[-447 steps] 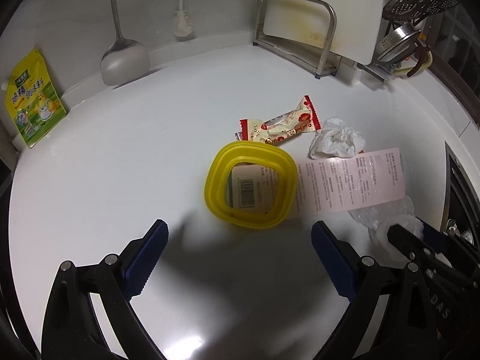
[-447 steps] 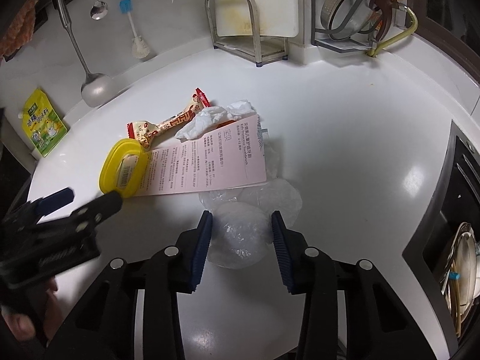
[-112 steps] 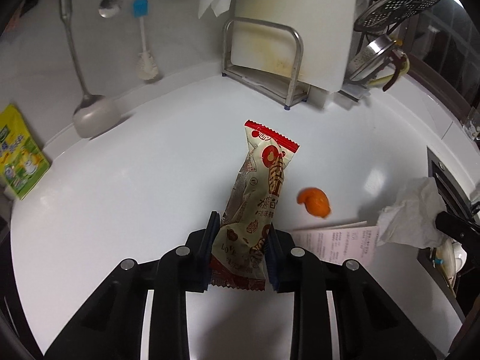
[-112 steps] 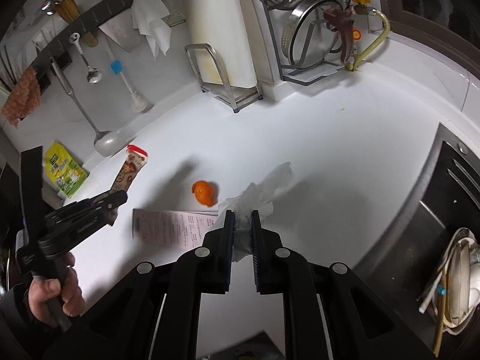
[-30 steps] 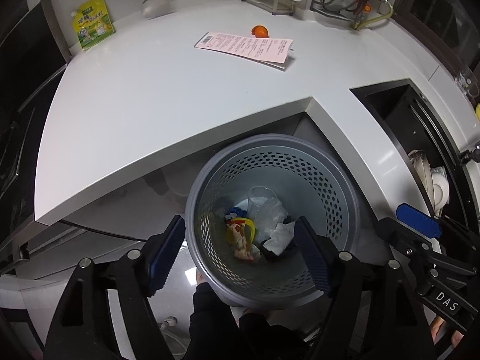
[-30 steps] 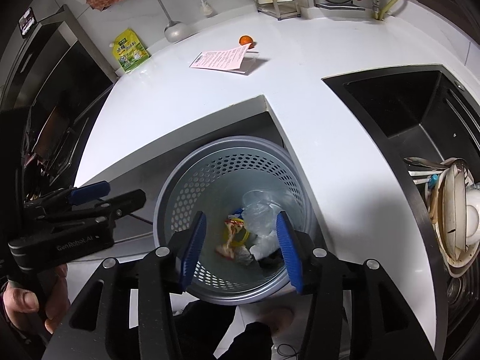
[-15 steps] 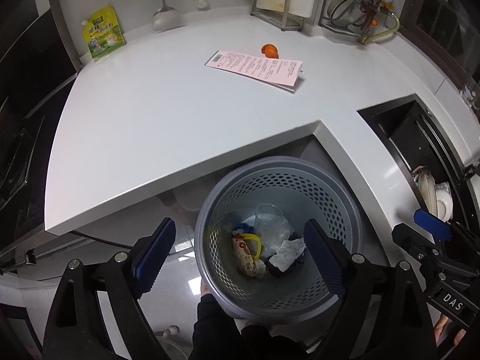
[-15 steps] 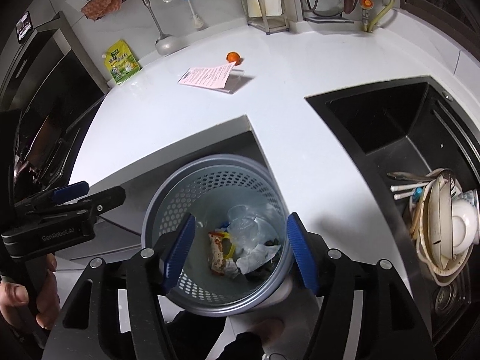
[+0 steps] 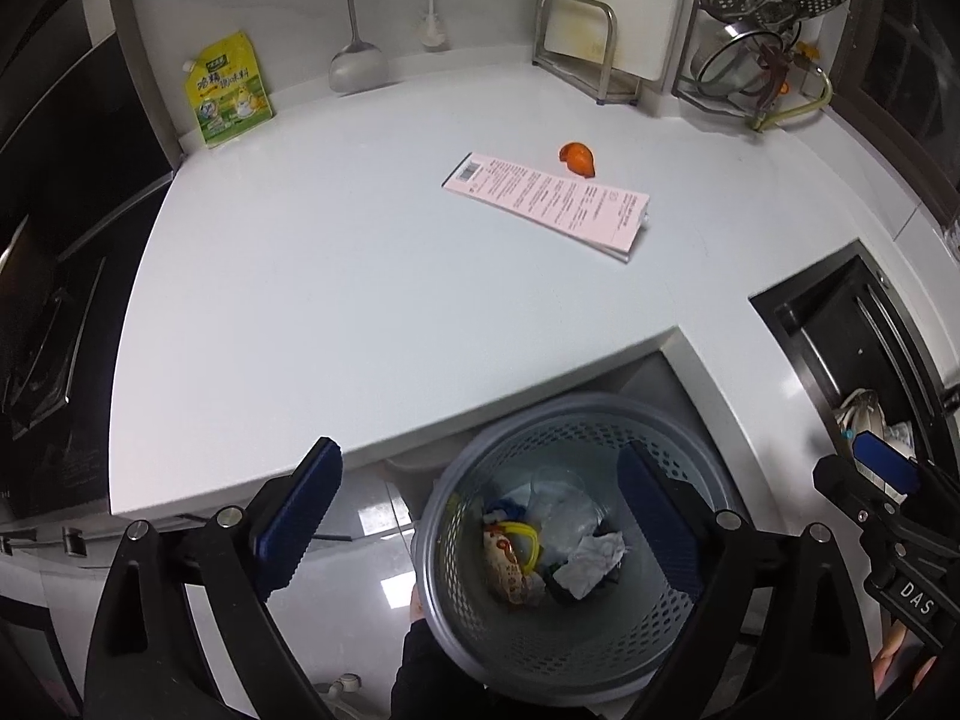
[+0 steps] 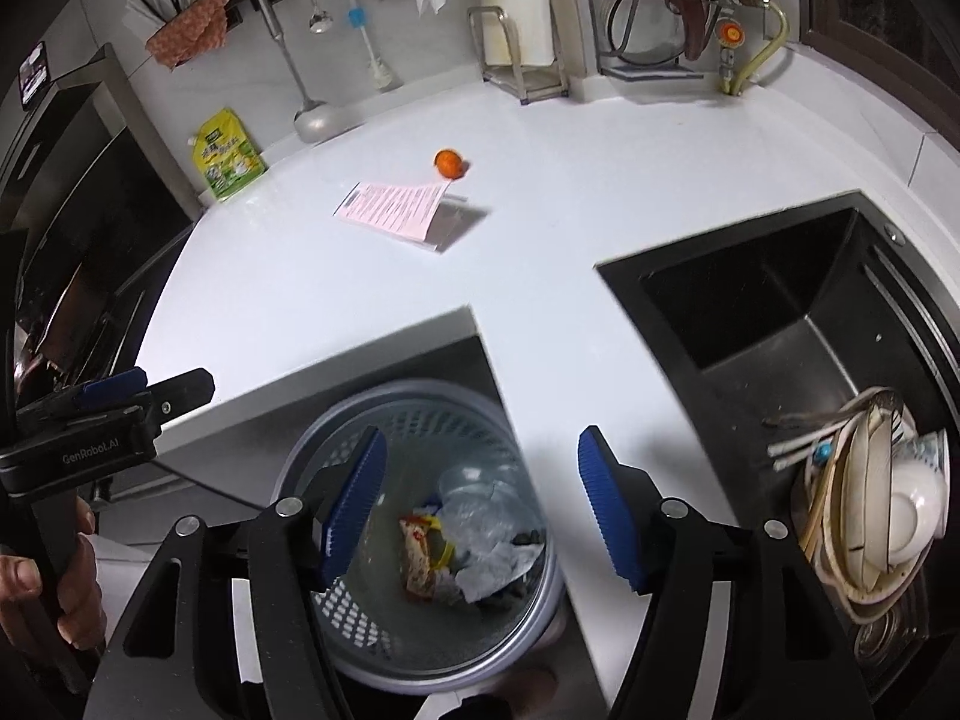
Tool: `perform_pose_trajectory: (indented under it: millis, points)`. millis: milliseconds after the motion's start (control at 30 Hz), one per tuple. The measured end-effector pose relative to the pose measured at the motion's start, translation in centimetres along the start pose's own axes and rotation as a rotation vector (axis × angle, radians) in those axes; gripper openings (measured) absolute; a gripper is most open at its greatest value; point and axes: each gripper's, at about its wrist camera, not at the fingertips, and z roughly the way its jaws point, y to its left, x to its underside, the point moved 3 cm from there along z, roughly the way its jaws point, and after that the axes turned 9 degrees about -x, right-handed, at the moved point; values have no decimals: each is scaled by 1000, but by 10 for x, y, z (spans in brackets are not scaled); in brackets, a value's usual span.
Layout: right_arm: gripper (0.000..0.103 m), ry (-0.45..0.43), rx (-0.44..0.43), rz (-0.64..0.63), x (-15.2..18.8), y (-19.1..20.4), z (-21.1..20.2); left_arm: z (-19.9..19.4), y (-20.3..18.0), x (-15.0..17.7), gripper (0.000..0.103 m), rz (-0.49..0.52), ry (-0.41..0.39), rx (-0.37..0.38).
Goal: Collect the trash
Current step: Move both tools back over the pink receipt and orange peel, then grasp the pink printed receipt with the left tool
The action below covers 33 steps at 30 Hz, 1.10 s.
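A grey plastic bin (image 9: 576, 648) with a perforated wall stands on the floor in the inner corner of an L-shaped white counter (image 9: 336, 312), seen from above. Inside it lies the collected trash: a red and cream snack wrapper (image 9: 509, 567), a yellow ring-shaped lid (image 9: 523, 531), a crumpled white tissue (image 9: 591, 558) and clear crinkled plastic (image 9: 564, 507), all heaped together at the bottom.

The left gripper (image 9: 480, 516) hangs above the bin with its jaws opening — the blue pads stand far apart, one over the floor left of the bin and one over its right rim, with nothing between them. The right gripper (image 10: 480, 507) also hangs over the bin, its jaws opening as well and holding nothing; the trash shows in the gap below. A hand (image 10: 45, 585) grips the left gripper's handle at the edge of the right wrist view.

Still on the counter are a long pink printed sheet (image 9: 546, 204), lying flat over a thin clear packet, and just beyond its far edge a small piece of orange peel (image 9: 578, 158) — close to the sheet, though touching cannot be told. Both lie well apart from the bin.

Further back, a yellow-green pouch (image 9: 228, 96) leans on the wall, near a steel ladle (image 9: 357, 60) and a brush (image 9: 432, 0) hanging down. A white cutting board (image 9: 618, 6) stands in a metal rack. To the right, a black sink (image 10: 774, 312) is sunk into the counter, with bowls and chopsticks (image 10: 864, 492) stacked at its near end. Nothing blocks the bin's open mouth.
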Motion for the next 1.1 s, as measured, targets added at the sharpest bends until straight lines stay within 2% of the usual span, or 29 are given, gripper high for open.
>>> perform_pose_trajectory:
  millis: [267,500,733,900,1100]
  points:
    - [64,-35,53,9,-21,-18,-2,22,-30,-56,95,-14,-28,10]
    - [64,-35,99,62,-23,-43,-3,60,-58,-107,95,-76,-36,-28]
    - [64,-40,128,121,-16,-67,-5,114,-55,-141,95,-236,55,-71]
    - [64,-39,137,161,-11,-78,-4,132,-53,-158,95,-329,87,-68]
    - [64,-29,145,188,-9,-84,-1,152,-66,-165,95,-352,133,-89]
